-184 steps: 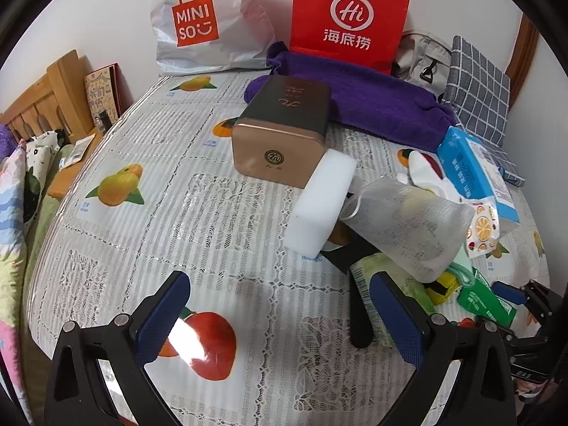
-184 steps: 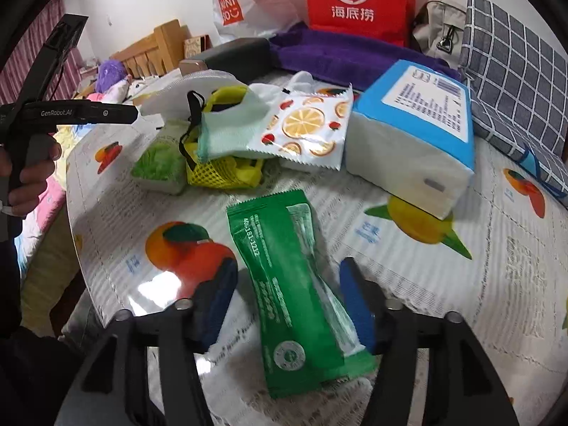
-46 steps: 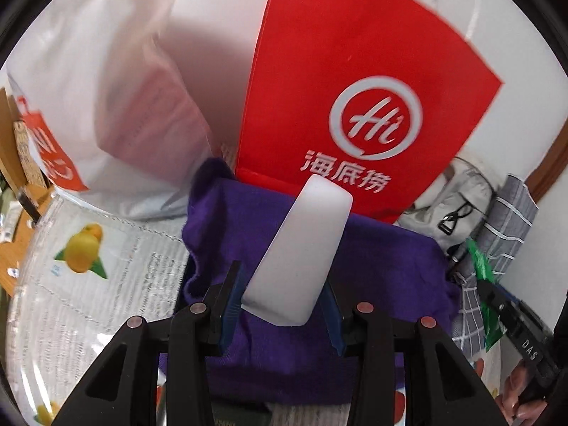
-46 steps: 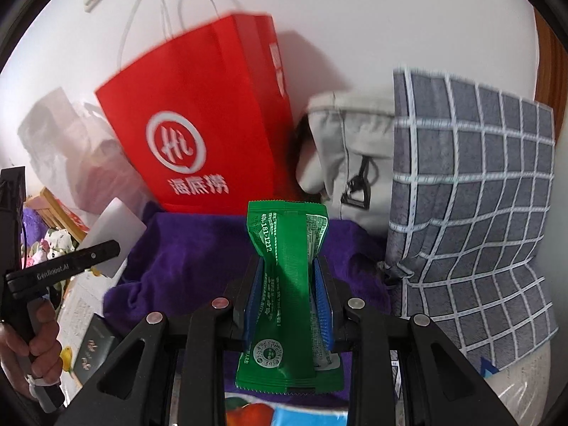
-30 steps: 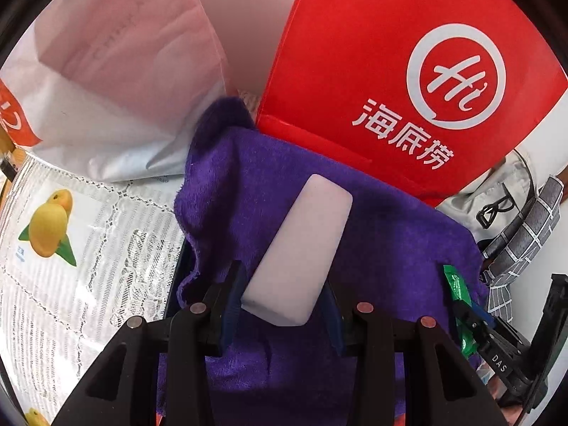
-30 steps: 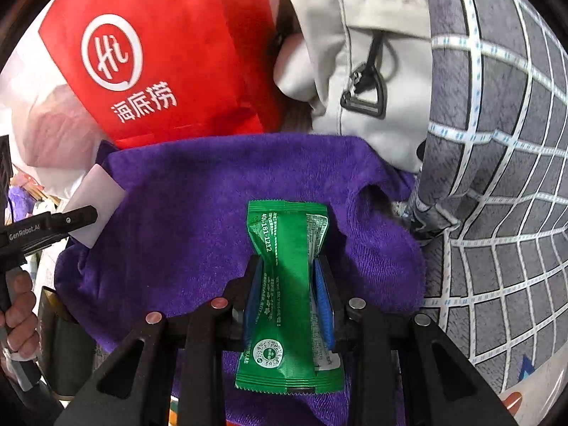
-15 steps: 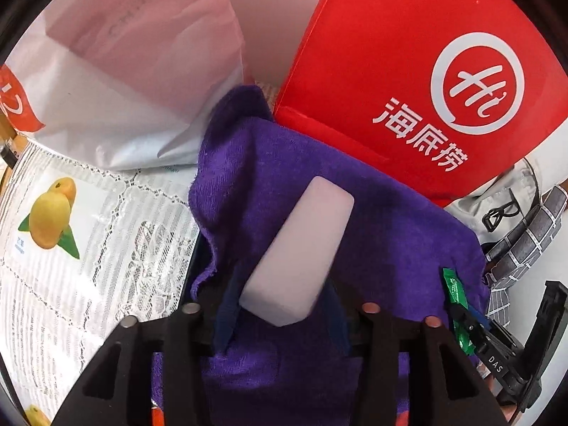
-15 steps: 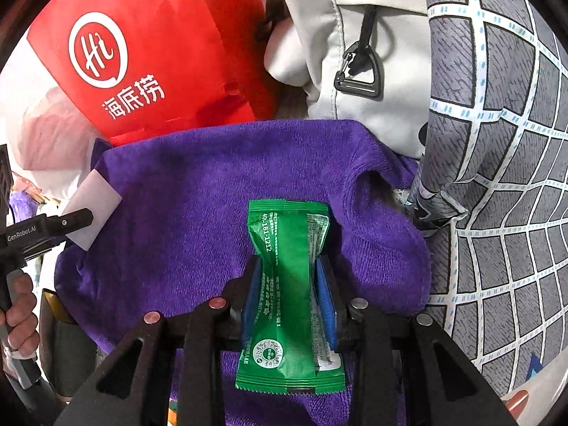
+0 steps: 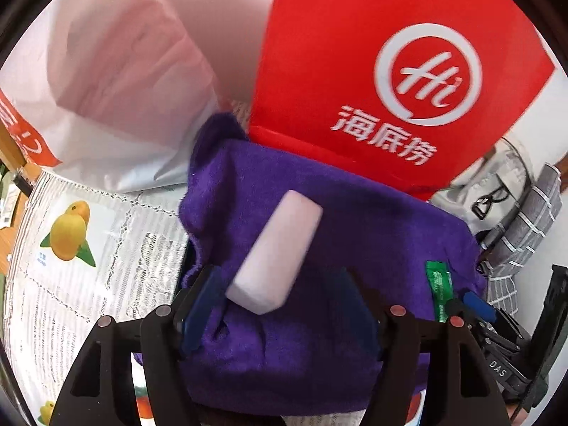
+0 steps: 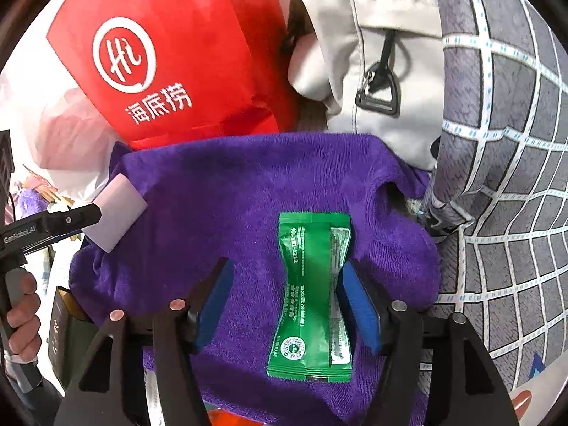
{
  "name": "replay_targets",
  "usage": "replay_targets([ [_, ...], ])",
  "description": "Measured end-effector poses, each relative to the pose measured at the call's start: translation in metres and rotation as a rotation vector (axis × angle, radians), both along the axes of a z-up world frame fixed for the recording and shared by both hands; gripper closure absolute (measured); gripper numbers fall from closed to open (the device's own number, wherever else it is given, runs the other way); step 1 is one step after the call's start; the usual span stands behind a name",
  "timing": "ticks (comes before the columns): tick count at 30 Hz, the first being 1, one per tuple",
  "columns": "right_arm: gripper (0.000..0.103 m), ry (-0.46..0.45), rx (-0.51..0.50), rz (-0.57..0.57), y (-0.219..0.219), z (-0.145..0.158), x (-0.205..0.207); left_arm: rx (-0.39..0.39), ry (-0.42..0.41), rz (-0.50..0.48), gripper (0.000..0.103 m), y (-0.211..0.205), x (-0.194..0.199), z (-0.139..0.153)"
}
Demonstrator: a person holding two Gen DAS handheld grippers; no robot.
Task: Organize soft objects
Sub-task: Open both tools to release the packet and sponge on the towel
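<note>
A white sponge block (image 9: 277, 252) lies loose on the purple towel (image 9: 355, 227) between the spread jaws of my open left gripper (image 9: 280, 305); it touches the left pad only. It also shows in the right wrist view (image 10: 119, 213). A green wipes packet (image 10: 312, 294) lies on the purple towel (image 10: 213, 195) between the jaws of my open right gripper (image 10: 287, 305), against the right pad, pinched at its waist. The packet also shows in the left wrist view (image 9: 438, 284).
A red paper bag (image 9: 390, 71) and a white plastic bag (image 9: 106, 88) stand behind the towel. A grey backpack (image 10: 365, 53) and a checked cushion (image 10: 507, 177) are at the right. The fruit-print tablecloth (image 9: 88, 248) lies to the left.
Both grippers have opened. The sponge and the green packet, held half a second ago, now lie released on the purple towel.
</note>
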State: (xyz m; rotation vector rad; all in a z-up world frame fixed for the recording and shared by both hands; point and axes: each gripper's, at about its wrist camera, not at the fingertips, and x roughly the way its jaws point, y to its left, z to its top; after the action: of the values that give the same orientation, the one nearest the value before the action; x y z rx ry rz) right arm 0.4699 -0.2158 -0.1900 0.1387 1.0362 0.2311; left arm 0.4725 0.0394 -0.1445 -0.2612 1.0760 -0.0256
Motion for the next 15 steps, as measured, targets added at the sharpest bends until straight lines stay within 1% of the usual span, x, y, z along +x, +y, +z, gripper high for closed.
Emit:
replay_targets([
  [6, 0.039, -0.047, -0.004, -0.02, -0.003, 0.017, -0.007, 0.016, -0.015, -0.026, 0.036, -0.011, -0.004, 0.007],
  [10, 0.039, -0.072, 0.006, -0.027, -0.006, 0.029, -0.011, 0.011, -0.029, -0.029, 0.036, -0.012, -0.01, 0.014],
  [15, 0.039, -0.121, -0.004, -0.031, -0.004, 0.047, -0.022, 0.056, -0.07, -0.042, 0.036, -0.013, -0.019, 0.027],
])
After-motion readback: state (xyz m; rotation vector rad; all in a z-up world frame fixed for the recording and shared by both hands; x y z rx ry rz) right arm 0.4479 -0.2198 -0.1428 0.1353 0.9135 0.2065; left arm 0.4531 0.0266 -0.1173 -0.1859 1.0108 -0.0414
